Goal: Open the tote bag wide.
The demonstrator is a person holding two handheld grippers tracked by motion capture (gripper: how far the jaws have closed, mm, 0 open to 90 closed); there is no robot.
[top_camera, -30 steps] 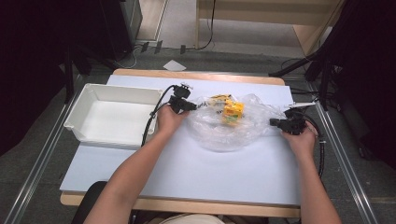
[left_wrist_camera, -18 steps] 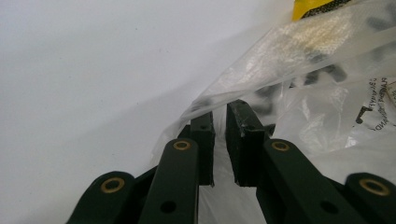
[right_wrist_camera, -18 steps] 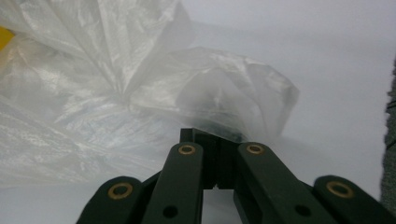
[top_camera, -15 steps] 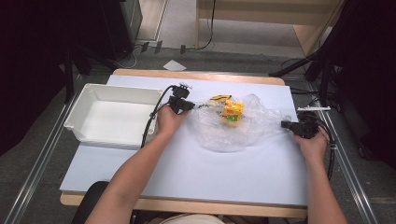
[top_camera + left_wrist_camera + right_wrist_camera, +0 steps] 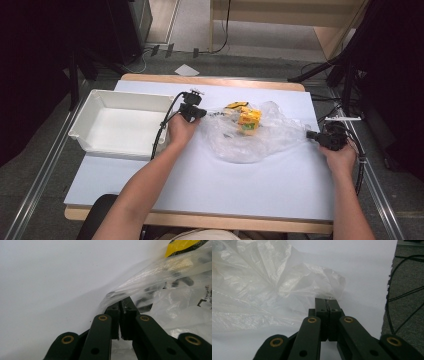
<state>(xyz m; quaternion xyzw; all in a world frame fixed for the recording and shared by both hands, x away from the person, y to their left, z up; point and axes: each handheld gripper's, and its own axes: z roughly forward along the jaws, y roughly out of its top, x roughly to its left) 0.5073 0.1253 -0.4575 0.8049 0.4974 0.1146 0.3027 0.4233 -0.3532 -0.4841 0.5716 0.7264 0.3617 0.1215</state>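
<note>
Clear plastic bag (image 5: 255, 137) lies mid-bench (image 5: 250, 190), yellow packs (image 5: 245, 116) inside. Left gripper (image 5: 202, 113) jaws have just been closing, now clamped on its left edge; right gripper (image 5: 311, 135) clamped on the right corner, pulled outward since a second ago. Bag stretched, likely ready to lift.

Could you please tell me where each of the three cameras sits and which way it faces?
High view: above the person's side, facing forward and down on the table; forearms, left gripper, right gripper.
Left gripper view: along shut jaws pinching the plastic bag.
Right gripper view: along shut jaws gripping the bag's other edge.
Shared: the bag.
</note>
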